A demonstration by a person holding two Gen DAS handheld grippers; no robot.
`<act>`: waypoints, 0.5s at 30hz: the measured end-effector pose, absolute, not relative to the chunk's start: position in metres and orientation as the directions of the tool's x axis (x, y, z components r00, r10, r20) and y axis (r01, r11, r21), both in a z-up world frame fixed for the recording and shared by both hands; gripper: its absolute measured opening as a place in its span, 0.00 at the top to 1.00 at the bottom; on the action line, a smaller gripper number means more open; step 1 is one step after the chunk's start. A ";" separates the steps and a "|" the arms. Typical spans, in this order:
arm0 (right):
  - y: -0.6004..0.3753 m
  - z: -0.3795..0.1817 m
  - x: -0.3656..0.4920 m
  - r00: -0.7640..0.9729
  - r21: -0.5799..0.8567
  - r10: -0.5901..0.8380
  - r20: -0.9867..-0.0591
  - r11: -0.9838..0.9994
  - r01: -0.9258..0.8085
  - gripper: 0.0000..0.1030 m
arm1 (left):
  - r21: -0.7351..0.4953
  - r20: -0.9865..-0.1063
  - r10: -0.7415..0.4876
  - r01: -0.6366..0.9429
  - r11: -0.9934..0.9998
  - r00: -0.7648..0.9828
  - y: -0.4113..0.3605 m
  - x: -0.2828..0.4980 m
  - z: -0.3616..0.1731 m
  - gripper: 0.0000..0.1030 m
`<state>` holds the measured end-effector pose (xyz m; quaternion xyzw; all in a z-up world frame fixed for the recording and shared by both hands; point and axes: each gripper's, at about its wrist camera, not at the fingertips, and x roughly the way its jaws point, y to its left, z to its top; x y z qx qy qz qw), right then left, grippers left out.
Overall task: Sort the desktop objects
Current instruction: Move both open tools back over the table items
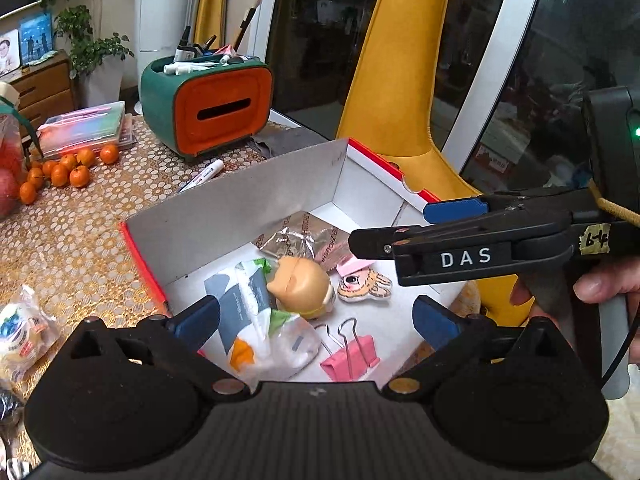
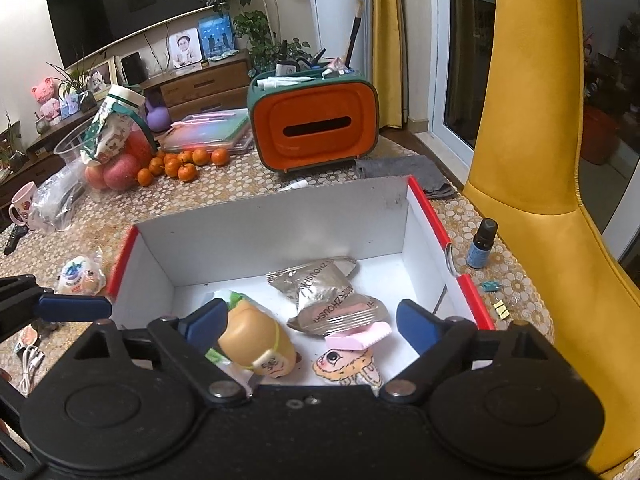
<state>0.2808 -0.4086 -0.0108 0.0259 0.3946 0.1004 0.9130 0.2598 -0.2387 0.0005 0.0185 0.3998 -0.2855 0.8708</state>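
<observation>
1. Both claws gape wide, holding nothing — left gripper (image 1: 316,320), right gripper (image 2: 308,326) — above the box (image 2: 256,236).
2. Inside lie a toy (image 2: 256,340), a pink clip (image 1: 350,354) and a foil packet (image 2: 320,280).
3. Beyond stands the orange organizer (image 2: 316,124).

A home living room: wall television (image 2: 120,4), framed family photos (image 2: 185,46), houseplants (image 2: 256,28).
</observation>
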 end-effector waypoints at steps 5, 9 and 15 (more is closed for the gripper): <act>-0.400 -0.004 0.267 0.668 0.134 0.221 -0.710 0.975 -0.180 0.11 | -0.206 -0.703 -0.484 0.502 0.840 0.521 -0.219 0.245 0.005 0.00; -0.390 0.005 0.256 0.674 0.140 0.240 -0.699 0.970 -0.200 0.11 | -0.196 -0.696 -0.477 0.498 0.845 0.536 -0.200 0.231 0.010 0.00; -0.372 0.021 0.238 0.693 0.147 0.279 -0.665 0.959 -0.244 0.05 | -0.197 -0.676 -0.451 0.447 0.873 0.583 -0.163 0.209 0.017 0.00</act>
